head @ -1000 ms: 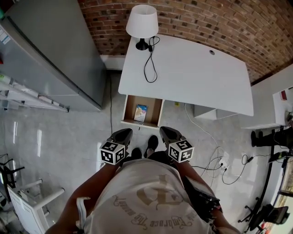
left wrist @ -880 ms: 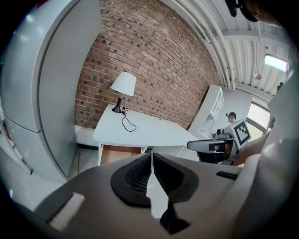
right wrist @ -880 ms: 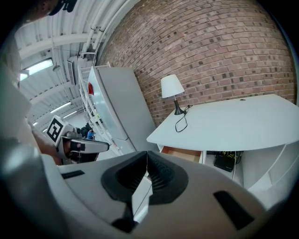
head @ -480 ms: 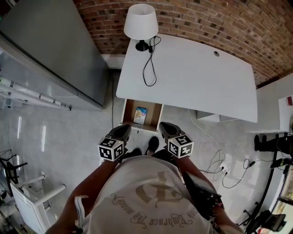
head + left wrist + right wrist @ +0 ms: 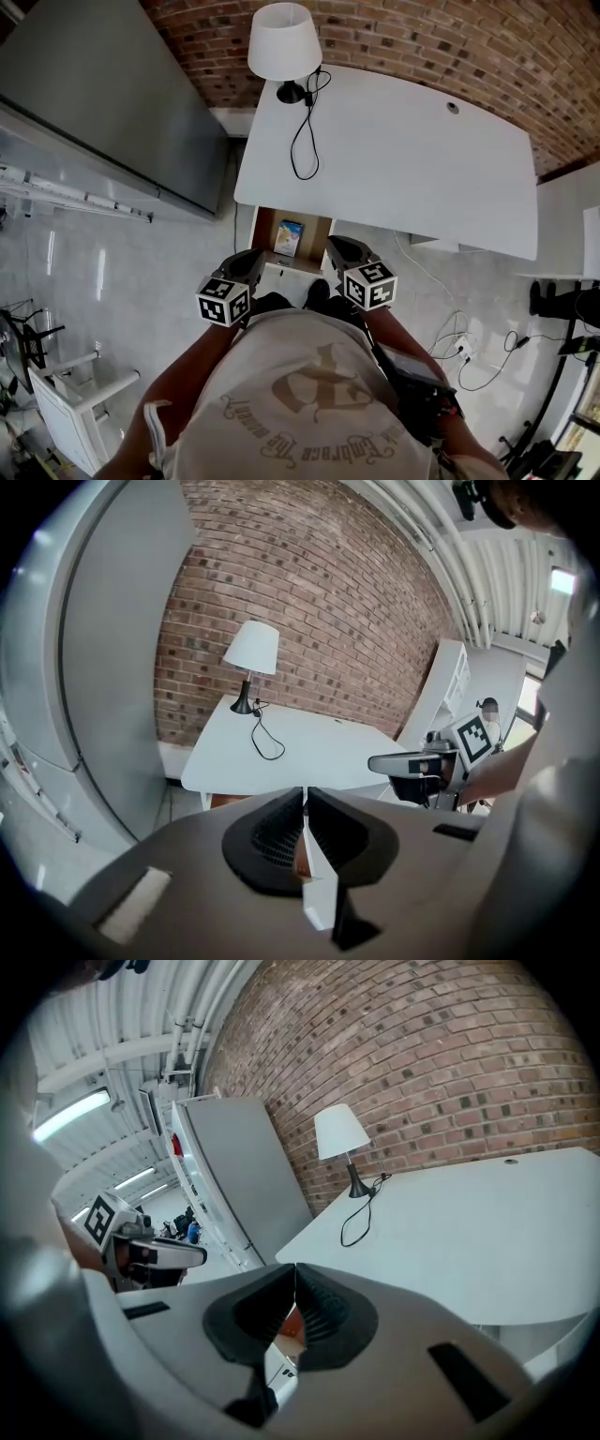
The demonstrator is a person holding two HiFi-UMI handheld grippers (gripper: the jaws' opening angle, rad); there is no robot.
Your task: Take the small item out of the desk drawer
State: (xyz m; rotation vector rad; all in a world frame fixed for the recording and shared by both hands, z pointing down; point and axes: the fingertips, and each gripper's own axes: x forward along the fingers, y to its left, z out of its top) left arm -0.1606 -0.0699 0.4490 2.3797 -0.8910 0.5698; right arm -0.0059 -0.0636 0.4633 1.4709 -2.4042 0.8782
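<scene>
The white desk (image 5: 394,159) stands against a brick wall (image 5: 422,47), with a white-shaded lamp (image 5: 284,42) at its 11 o'clock corner. Under the desk's near edge the wooden drawer (image 5: 314,232) stands pulled out, and the small item (image 5: 289,236), a light packet with blue print, lies flat on its floor, a little toward 9 o'clock of the middle. The person stands at the drawer's 6 o'clock with a tool in each hand. The left gripper (image 5: 251,262) hangs over the drawer's 7 o'clock corner and the right gripper (image 5: 339,249) just outside its 4 o'clock corner. Each has its jaws closed together with nothing between them, and neither touches the item.
</scene>
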